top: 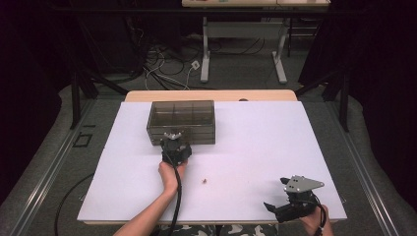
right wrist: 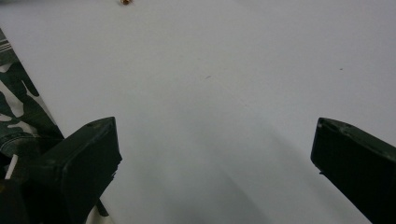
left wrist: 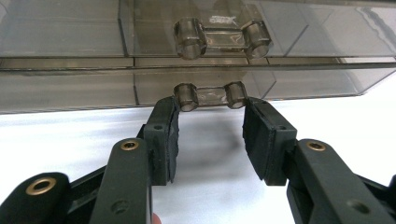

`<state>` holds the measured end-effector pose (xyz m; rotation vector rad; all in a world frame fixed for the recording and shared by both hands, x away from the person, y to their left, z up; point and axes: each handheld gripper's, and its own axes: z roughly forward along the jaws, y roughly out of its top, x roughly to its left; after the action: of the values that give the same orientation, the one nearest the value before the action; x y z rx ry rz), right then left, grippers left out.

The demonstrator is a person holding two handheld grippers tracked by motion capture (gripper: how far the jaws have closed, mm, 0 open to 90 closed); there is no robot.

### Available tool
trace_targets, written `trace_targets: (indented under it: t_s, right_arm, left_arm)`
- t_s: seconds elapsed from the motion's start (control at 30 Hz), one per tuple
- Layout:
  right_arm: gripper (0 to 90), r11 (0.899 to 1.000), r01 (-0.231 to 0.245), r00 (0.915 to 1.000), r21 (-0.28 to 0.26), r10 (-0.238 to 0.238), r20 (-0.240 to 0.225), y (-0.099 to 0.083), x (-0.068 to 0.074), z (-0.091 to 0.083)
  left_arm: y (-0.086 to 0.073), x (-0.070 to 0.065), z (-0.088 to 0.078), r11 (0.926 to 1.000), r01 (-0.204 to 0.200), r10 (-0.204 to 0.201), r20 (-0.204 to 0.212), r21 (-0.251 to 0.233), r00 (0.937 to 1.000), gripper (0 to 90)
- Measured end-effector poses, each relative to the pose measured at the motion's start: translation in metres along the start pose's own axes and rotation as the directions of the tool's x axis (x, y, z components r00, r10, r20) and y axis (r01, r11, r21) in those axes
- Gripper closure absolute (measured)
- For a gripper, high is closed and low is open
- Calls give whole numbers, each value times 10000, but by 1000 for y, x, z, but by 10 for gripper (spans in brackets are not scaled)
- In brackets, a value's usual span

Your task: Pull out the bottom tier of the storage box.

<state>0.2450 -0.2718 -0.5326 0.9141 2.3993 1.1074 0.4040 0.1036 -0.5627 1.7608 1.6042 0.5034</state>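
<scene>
A smoky clear plastic compartment box (top: 182,118) stands closed at the back middle of the white table top (top: 255,147). My left gripper (top: 173,135) is at its front wall. In the left gripper view the box (left wrist: 70,46) fills the top, and the two black pads of that gripper (left wrist: 210,108) press on the two ends of the lower clear latch tab (left wrist: 210,95). A second, larger latch piece (left wrist: 222,37) sits above it on the lid. My right gripper (top: 282,205) rests near the front right edge, with its jaws wide apart over bare white surface (right wrist: 210,116).
A tiny orange-brown bit (top: 204,181) lies on the table between the two hands, also seen at the top of the right gripper view (right wrist: 125,1). A camouflage-patterned sleeve or trouser (right wrist: 18,116) is at that view's left. Cables and another table's legs (top: 206,59) lie beyond the far edge.
</scene>
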Motion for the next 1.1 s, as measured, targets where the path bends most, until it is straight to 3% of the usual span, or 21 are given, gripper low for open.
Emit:
trace_targets:
  t_s: [1.1]
  right_arm:
    - [5, 10000, 1, 10000, -72, -1, 41, 0, 0, 0]
  left_arm:
    - [-3, 2, -5, 10000, 69, -70, 243, 42, 9997, 565]
